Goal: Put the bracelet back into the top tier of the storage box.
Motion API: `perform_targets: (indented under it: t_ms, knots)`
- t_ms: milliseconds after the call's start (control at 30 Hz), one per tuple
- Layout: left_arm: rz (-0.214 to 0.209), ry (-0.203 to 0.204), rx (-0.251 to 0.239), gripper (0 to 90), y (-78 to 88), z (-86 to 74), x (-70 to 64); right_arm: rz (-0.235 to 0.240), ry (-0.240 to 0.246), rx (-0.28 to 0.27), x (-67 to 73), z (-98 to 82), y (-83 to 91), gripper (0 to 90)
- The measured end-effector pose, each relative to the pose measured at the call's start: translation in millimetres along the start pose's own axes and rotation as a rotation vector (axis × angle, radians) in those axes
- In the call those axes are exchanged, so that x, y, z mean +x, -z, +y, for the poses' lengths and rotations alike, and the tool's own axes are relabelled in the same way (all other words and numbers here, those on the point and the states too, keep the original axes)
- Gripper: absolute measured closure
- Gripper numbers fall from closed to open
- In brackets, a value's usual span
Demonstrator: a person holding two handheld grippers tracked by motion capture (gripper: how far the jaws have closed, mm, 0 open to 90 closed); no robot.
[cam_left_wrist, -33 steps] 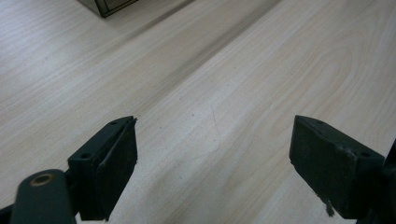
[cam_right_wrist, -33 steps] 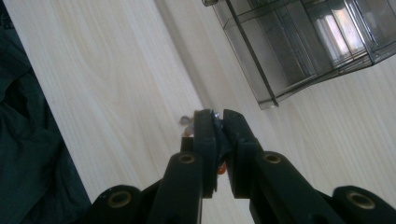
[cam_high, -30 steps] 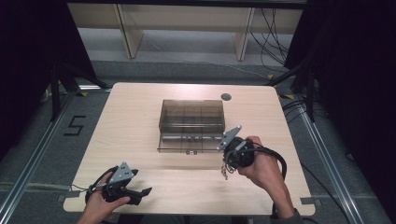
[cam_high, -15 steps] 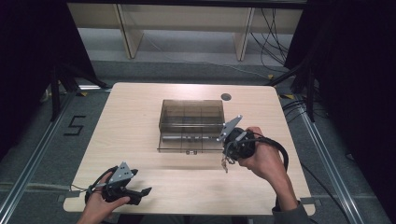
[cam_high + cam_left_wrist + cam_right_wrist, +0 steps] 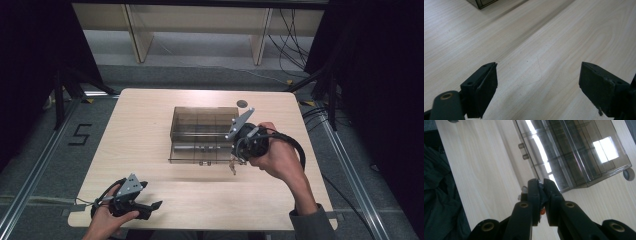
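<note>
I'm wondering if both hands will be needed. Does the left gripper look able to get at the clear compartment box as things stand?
Probably yes: the left gripper is open near the table's front edge, with bare table between it and the box. The right gripper works at the box's front right corner.

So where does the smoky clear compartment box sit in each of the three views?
High view: compartment box at table centre, just left of the right claw.
Left gripper view: one box corner at the top edge.
Right gripper view: box upper right, beyond the shut jaws.
Shared landmark: the box's near edge on the light wood table.

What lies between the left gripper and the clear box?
Bare tabletop in the high view; nothing sits between the left gripper and the box.
</note>
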State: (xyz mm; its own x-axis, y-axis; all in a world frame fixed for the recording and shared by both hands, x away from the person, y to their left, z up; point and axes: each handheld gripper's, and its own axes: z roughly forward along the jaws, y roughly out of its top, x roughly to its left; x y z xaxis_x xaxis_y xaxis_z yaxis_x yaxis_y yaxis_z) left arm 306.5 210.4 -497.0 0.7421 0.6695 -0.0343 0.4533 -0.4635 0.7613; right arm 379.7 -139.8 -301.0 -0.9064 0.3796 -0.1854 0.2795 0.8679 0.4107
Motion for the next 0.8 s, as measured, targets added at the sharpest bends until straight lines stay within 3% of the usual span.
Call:
perform_targets:
  t_ms: [133,167,267,433,667,700,733,800]
  knots:
    - [0.001,0.003,-0.009,15.3,-0.4,0.3,-0.3,0.004,-0.004,0.011,-1.6,6.4,1.8,85.1]
    - [0.000,0.019,-0.002,15.3,-0.4,-0.2,-1.2,0.006,0.019,0.006,-4.4,9.6,2.9,85.1]
    - [0.007,-0.006,0.001,15.3,-0.1,0.5,0.5,0.003,0.001,0.011,-5.3,12.3,4.1,85.1]
    - [0.002,-0.004,-0.002,15.3,0.1,0.5,0.5,0.001,0.019,0.016,-13.1,19.0,4.7,85.1]
    - [0.000,0.004,-0.010,15.3,-0.2,0.2,-0.3,-0.001,-0.011,0.028,-23.1,23.7,-0.3,85.1]
    - [-0.003,0.020,-0.008,15.3,-0.6,-0.3,-1.3,-0.002,-0.016,0.031,-24.6,24.2,-2.1,85.1]
    - [0.002,0.002,-0.010,15.3,-0.3,0.3,-0.3,-0.003,-0.026,0.036,-28.4,25.3,-5.5,85.1]
    - [0.000,0.005,-0.011,15.3,-0.1,0.2,-0.3,-0.003,-0.024,0.039,-33.2,26.2,-9.7,85.1]
